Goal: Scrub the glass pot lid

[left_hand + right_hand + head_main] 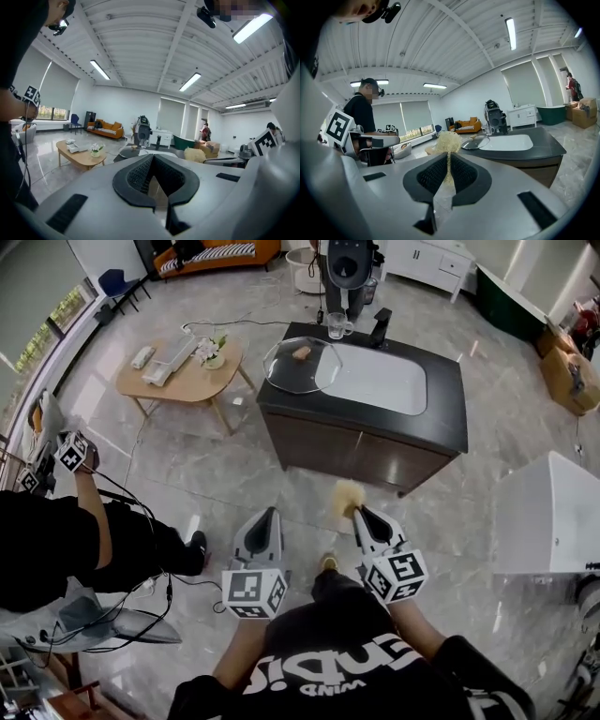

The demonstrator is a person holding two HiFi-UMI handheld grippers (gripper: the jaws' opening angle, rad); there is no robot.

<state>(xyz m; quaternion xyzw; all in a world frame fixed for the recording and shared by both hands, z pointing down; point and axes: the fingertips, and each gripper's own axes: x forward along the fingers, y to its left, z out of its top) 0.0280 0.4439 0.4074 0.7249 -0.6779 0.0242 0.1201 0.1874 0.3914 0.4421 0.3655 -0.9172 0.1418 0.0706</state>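
Two grippers are held side by side before the person's torso, both pointed towards the counter (441,432) and tilted slightly below level, well apart from it. The left gripper (269,515) is seen with its jaws pressed together and nothing between them. The right gripper (359,513) is clamped on a pale yellow scrubber (348,495), whose fibrous tuft stands out beyond the jaw tips while a thin strand of it is pinched between the pads. Both forearms are extended forward from black sleeves, with the marker cubes turned up towards the head camera. The lid (286,373) is laid flat on the left end of the counter; its right rim overlaps the left edge of the white sink (384,381), and its left rim lies close to the counter's left edge. A glass (337,326) and a dark tap (381,327) are set along the counter's far edge, behind the lid. An open stretch of marble floor (234,479) is left between the jaw tips and the counter's front. To the counter's left a low wooden table (178,385) is placed, a strip of bare floor separating the two. At the right edge of the head view a white unit (548,517) bounds the floor. A second person (56,540), in black and also holding a marker cube, is seen at the near left, apart from the left gripper.
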